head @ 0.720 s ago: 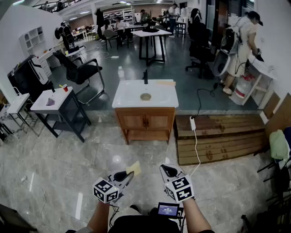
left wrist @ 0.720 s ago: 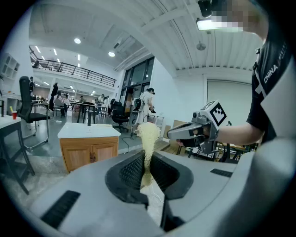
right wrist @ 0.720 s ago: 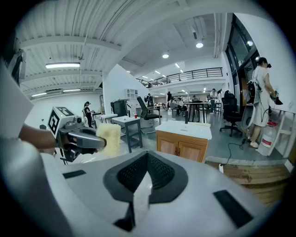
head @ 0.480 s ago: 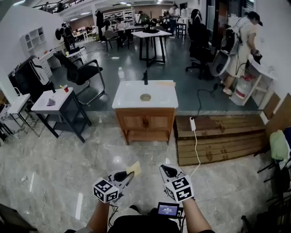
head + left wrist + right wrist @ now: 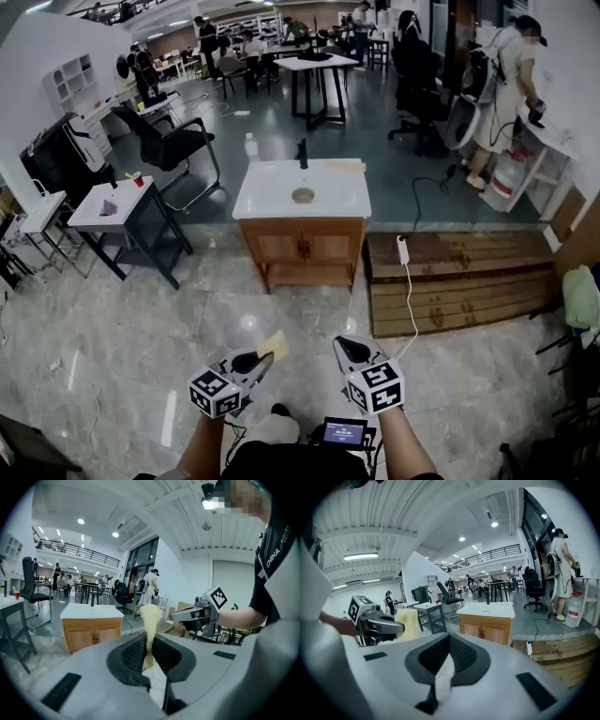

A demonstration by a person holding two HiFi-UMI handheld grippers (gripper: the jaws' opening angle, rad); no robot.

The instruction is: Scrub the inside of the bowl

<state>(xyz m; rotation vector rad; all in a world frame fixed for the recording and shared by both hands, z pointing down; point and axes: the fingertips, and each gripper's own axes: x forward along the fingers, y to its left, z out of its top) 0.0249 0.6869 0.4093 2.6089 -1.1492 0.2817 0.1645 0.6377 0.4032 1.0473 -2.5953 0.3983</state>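
The bowl (image 5: 287, 191) is sitting recessed in the white washbasin top (image 5: 342, 202), with a dark faucet (image 5: 302, 153) standing at its rear edge. The top is resting on a wooden cabinet (image 5: 302, 249), which is standing well apart from both grippers, across a stretch of glossy tiled floor (image 5: 141, 328).

The sponge (image 5: 275, 344), yellow and upright, is being clamped by the left gripper (image 5: 266, 357). Its jaws are pressing on the sponge's lower part, and the upper part is projecting beyond the jaw tips.

The right gripper (image 5: 349, 349) is being held just beside the left one, not touching it. Its jaws are fully together and are carrying nothing. Both grippers are pointing toward the cabinet and tilting slightly downward.

A low wooden platform (image 5: 459, 281) is lying to the right of the cabinet, and a white power strip (image 5: 403, 249) is resting on it.
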